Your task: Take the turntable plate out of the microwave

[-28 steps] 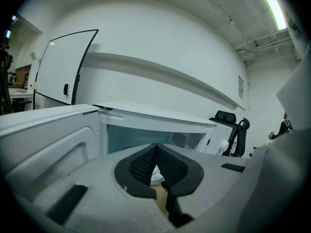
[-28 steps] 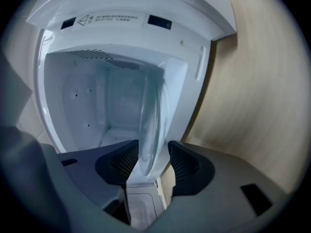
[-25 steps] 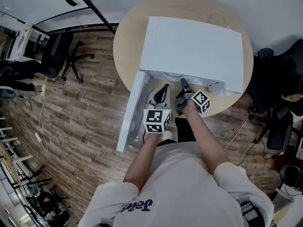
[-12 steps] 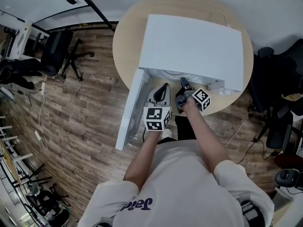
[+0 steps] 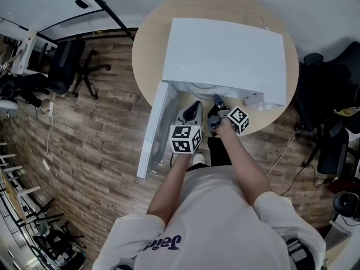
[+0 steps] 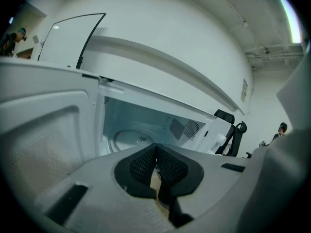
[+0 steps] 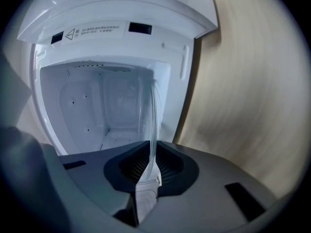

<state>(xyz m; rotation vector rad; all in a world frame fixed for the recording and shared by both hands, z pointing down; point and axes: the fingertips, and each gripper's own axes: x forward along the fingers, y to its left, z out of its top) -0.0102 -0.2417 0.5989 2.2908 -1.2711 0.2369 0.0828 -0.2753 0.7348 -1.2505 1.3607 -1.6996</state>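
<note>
Right tongs (image 7: 149, 168), seen along their own jaws: the jaws, wide apart a second ago, are closing onto the rim of the glass turntable plate (image 7: 153, 110), which now stands edge-on between the ribbed pads (image 7: 167, 168).

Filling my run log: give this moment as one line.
microwave door open | left tool shut, empty | right tool closing on turntable plate inside

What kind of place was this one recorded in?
Probably an office or lab workspace: rolling office chairs stand on wood-look flooring, and a white microwave sits on a round table rather than a kitchen counter.
</note>
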